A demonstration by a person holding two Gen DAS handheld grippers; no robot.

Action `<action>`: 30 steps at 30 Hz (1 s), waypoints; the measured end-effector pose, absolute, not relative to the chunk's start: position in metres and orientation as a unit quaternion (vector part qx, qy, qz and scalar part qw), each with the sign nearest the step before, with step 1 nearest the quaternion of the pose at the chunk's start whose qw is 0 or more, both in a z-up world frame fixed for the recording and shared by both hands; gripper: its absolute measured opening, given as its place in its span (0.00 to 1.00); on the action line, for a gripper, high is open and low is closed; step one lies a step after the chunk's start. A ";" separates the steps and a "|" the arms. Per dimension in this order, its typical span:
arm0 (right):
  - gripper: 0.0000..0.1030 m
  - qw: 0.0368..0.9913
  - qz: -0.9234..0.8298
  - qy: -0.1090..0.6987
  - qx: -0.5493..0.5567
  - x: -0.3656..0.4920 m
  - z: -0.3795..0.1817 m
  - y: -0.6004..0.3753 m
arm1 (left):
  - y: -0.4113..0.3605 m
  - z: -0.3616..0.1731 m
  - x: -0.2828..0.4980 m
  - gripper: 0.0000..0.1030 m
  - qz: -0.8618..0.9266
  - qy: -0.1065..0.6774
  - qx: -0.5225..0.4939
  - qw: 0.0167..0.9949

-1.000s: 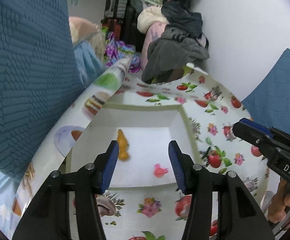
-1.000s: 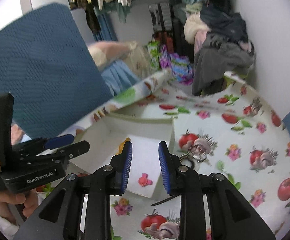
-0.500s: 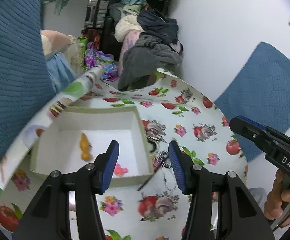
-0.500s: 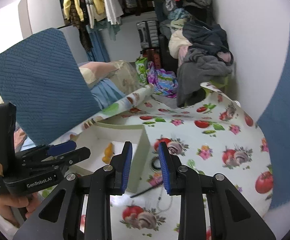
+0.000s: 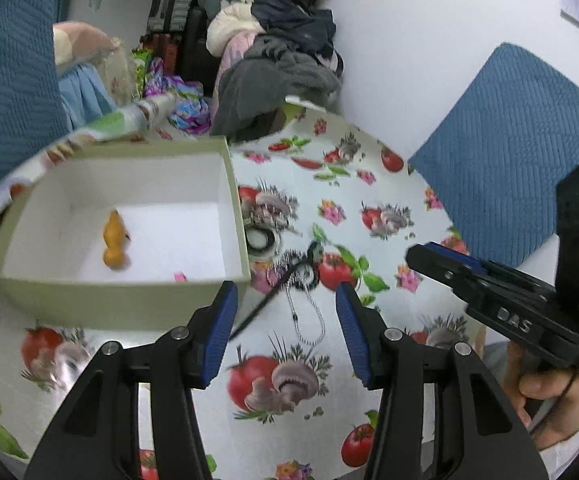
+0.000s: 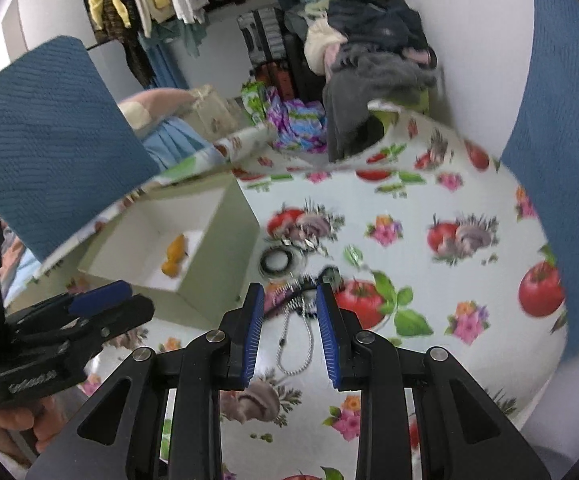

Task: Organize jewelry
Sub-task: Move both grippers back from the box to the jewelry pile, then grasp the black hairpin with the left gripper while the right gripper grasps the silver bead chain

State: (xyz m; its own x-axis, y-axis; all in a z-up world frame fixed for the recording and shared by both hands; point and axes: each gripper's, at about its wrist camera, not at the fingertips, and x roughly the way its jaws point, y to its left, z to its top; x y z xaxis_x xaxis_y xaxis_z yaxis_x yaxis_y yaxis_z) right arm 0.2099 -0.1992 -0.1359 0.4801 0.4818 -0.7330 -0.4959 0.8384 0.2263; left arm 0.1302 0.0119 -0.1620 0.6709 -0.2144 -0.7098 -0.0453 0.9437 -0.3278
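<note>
A pale open box (image 5: 121, 302) (image 6: 225, 232) stands on the patterned tablecloth and holds an orange piece (image 5: 114, 240) (image 6: 174, 258) and a small pink piece (image 5: 180, 277). Right of the box lie a dark ring (image 5: 260, 239) (image 6: 276, 260), a black clip (image 5: 289, 280) and a silver bead chain (image 5: 309, 316) (image 6: 295, 344). My left gripper (image 5: 283, 304) is open and empty, above the chain. My right gripper (image 6: 290, 312) is open and empty, just short of the chain and clip; it also shows in the left wrist view (image 5: 441, 260).
Blue cushions stand at the left (image 6: 49, 136) and right (image 5: 521, 160). A pile of clothes (image 5: 281, 68) lies beyond the table's far edge. The white wall (image 5: 429, 40) is close on the right. The tablecloth (image 6: 429, 280) spreads right of the jewelry.
Both grippers have swung right, away from the box, and now hover over the chain and clip beside it. The right gripper's jaws have opened wider.
</note>
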 end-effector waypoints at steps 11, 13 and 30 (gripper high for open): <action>0.24 0.825 0.303 0.476 -0.028 0.227 -0.204 -0.179 | 0.010 -0.233 0.136 0.41 -0.039 0.448 -0.157 0.879; 0.24 0.818 0.306 0.486 -0.034 0.230 -0.215 -0.174 | 0.011 -0.243 0.141 0.41 -0.035 0.457 -0.156 0.875; 0.24 0.800 0.311 0.508 -0.077 0.253 -0.268 -0.142 | 0.004 -0.277 0.166 0.31 -0.022 0.489 -0.117 0.864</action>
